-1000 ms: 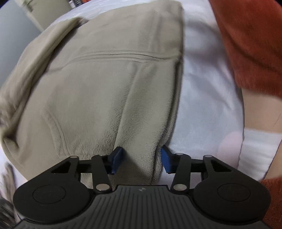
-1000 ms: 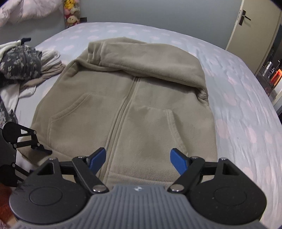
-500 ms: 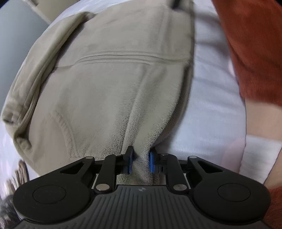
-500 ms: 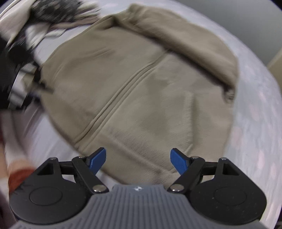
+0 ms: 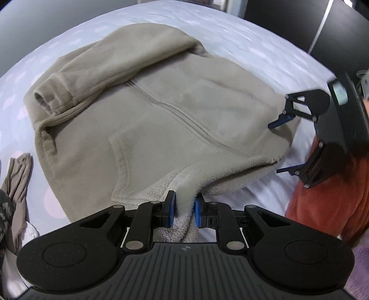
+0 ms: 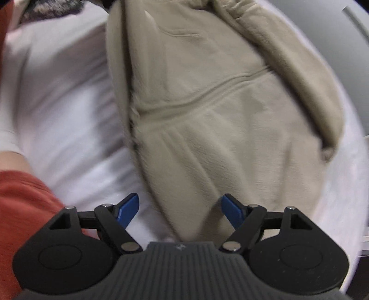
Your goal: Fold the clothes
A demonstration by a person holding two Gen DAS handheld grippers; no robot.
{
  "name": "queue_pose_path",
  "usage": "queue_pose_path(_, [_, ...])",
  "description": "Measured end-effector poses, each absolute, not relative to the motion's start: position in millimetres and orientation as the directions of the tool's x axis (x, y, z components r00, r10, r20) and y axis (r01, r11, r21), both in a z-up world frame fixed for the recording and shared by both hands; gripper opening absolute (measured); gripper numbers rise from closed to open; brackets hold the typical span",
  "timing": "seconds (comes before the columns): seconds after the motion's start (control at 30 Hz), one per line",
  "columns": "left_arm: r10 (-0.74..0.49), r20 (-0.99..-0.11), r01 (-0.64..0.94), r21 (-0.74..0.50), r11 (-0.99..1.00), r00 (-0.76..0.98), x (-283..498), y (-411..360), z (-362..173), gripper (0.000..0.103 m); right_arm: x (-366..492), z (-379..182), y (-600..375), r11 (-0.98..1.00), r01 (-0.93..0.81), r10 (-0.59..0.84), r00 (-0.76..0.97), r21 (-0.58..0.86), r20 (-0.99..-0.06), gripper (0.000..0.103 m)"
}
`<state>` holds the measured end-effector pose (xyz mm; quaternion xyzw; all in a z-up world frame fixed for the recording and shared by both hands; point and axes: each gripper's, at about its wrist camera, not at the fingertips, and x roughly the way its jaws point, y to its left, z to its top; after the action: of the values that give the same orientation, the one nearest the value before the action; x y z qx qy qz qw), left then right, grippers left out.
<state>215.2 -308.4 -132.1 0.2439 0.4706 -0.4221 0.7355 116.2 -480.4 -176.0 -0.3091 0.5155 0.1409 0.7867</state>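
A beige fleece zip hoodie (image 5: 161, 108) lies front up on the white bed (image 5: 249, 41), its sleeves folded across the chest. My left gripper (image 5: 183, 211) is shut on the hoodie's bottom hem and lifts that corner, showing the fleecy inside. My right gripper (image 6: 180, 208) is open, its blue fingers on either side of the hoodie's (image 6: 221, 110) other hem corner. It also shows in the left wrist view (image 5: 282, 145), open at the hoodie's right edge.
A pile of other clothes (image 5: 16, 184) lies at the left of the bed. The person's orange sleeve (image 5: 322, 191) is at the right. A dark wardrobe (image 5: 299, 20) stands behind the bed.
My left gripper has closed on the hem and raised it. My right gripper has swung round to the hoodie's other bottom corner and stays open.
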Motion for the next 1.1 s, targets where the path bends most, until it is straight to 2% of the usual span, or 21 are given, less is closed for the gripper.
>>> queue_pose_path(0.07, [-0.375, -0.904, 0.854, -0.024, 0.520, 0.203, 215, -310, -133, 0.014, 115, -174, -488, 0.757, -0.515, -0.146, 0.466, -0.402, -0.873, 0.068])
queue_pose_path(0.23, [-0.328, -0.918, 0.877, 0.043, 0.478, 0.223, 202, -310, -145, 0.014, 106, -164, -521, 0.774, -0.470, -0.171, 0.489, -0.424, -0.855, 0.068])
queue_pose_path(0.33, [-0.289, -0.921, 0.898, 0.124, 0.423, 0.263, 181, -309, -160, 0.014, 97, -163, -536, 0.763, -0.461, -0.192, 0.509, -0.454, -0.839, 0.066])
queue_pose_path(0.43, [-0.244, -0.916, 0.912, 0.225, 0.344, 0.318, 157, -312, -180, 0.015, 92, -161, -541, 0.764, -0.432, -0.196, 0.551, -0.478, -0.811, 0.060])
queue_pose_path(0.5, [-0.219, -0.909, 0.912, 0.284, 0.296, 0.354, 143, -314, -193, 0.016, 87, -160, -539, 0.749, -0.425, -0.200, 0.587, -0.508, -0.785, 0.045])
queue_pose_path(0.53, [-0.207, -0.907, 0.911, 0.304, 0.278, 0.366, 140, -315, -198, 0.017, 86, -162, -536, 0.731, -0.430, -0.205, 0.603, -0.530, -0.771, 0.043])
queue_pose_path(0.63, [-0.164, -0.901, 0.907, 0.364, 0.214, 0.401, 129, -318, -212, 0.026, 83, -167, -529, 0.683, -0.446, -0.219, 0.630, -0.578, -0.745, 0.040])
queue_pose_path(0.67, [-0.149, -0.894, 0.901, 0.395, 0.181, 0.422, 125, -319, -216, 0.032, 84, -166, -530, 0.685, -0.445, -0.217, 0.631, -0.576, -0.745, 0.040])
queue_pose_path(0.7, [-0.135, -0.886, 0.893, 0.426, 0.146, 0.445, 120, -320, -220, 0.042, 85, -166, -531, 0.688, -0.445, -0.214, 0.631, -0.574, -0.746, 0.040])
queue_pose_path(0.77, [-0.105, -0.860, 0.866, 0.494, 0.076, 0.500, 110, -320, -227, 0.051, 88, -163, -535, 0.710, -0.429, -0.210, 0.628, -0.559, -0.749, 0.040])
queue_pose_path(0.87, [-0.025, -0.829, 0.829, 0.559, -0.024, 0.558, 104, -317, -244, 0.051, 89, -162, -539, 0.733, -0.395, -0.218, 0.634, -0.554, -0.742, 0.040])
queue_pose_path(0.93, [0.007, -0.807, 0.806, 0.589, -0.066, 0.590, 102, -315, -253, 0.049, 88, -165, -539, 0.734, -0.378, -0.230, 0.643, -0.564, -0.730, 0.040])
queue_pose_path(1.0, [0.011, -0.803, 0.801, 0.595, -0.067, 0.597, 103, -316, -254, 0.027, 87, -167, -537, 0.723, -0.380, -0.233, 0.652, -0.576, -0.722, 0.039])
queue_pose_path(1.03, [0.006, -0.800, 0.799, 0.599, -0.049, 0.600, 106, -316, -252, 0.023, 86, -167, -537, 0.720, -0.379, -0.234, 0.656, -0.582, -0.717, 0.039])
queue_pose_path(1.07, [0.001, -0.797, 0.796, 0.604, -0.030, 0.604, 108, -315, -248, 0.017, 86, -167, -536, 0.718, -0.377, -0.233, 0.662, -0.586, -0.712, 0.035])
queue_pose_path(1.1, [-0.008, -0.798, 0.798, 0.602, 0.007, 0.602, 112, -314, -243, 0.016, 84, -166, -536, 0.716, -0.373, -0.230, 0.672, -0.590, -0.704, 0.030])
